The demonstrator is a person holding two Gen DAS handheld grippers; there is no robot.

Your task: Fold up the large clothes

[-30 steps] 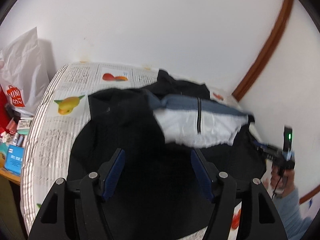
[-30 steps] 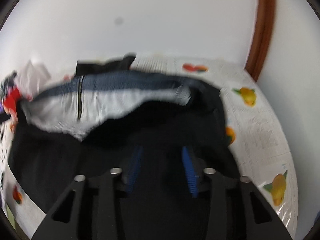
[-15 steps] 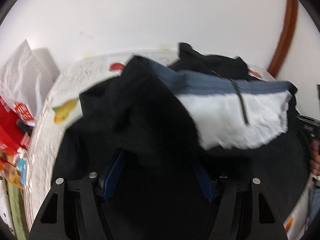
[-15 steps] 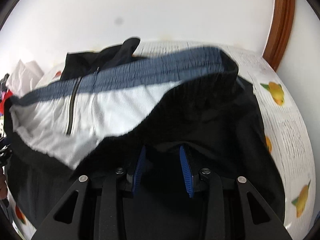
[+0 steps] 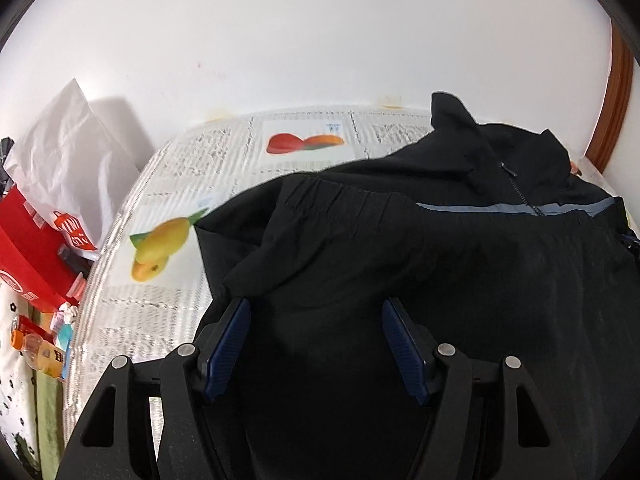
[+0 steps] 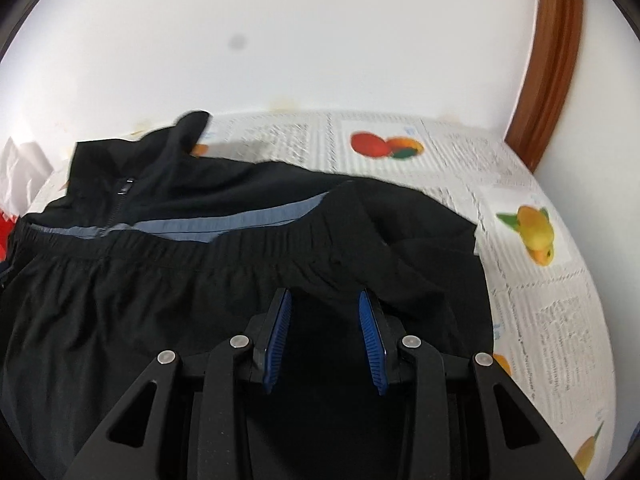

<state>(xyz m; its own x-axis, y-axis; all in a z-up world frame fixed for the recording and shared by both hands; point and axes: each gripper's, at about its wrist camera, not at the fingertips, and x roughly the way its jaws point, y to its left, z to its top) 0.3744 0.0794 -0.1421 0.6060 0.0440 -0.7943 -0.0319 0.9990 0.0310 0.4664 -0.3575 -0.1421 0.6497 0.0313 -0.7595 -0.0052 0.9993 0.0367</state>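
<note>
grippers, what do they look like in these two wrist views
Both look alike. The left gripper has a matte black frame of angled struts with triangular cut-outs, round silver bolt heads on top, and two long blue ribbed pads on the fingers. The right gripper is the same build: black struts, silver bolts, blue ribbed pads. No cables, markings, hands or sleeves are visible.

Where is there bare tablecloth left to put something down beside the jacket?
Bare tablecloth lies left of the black jacket, around the mango print, and between collar and wall. Right of the jacket, another strip. Off the left edge, bags and bottles crowd.
</note>
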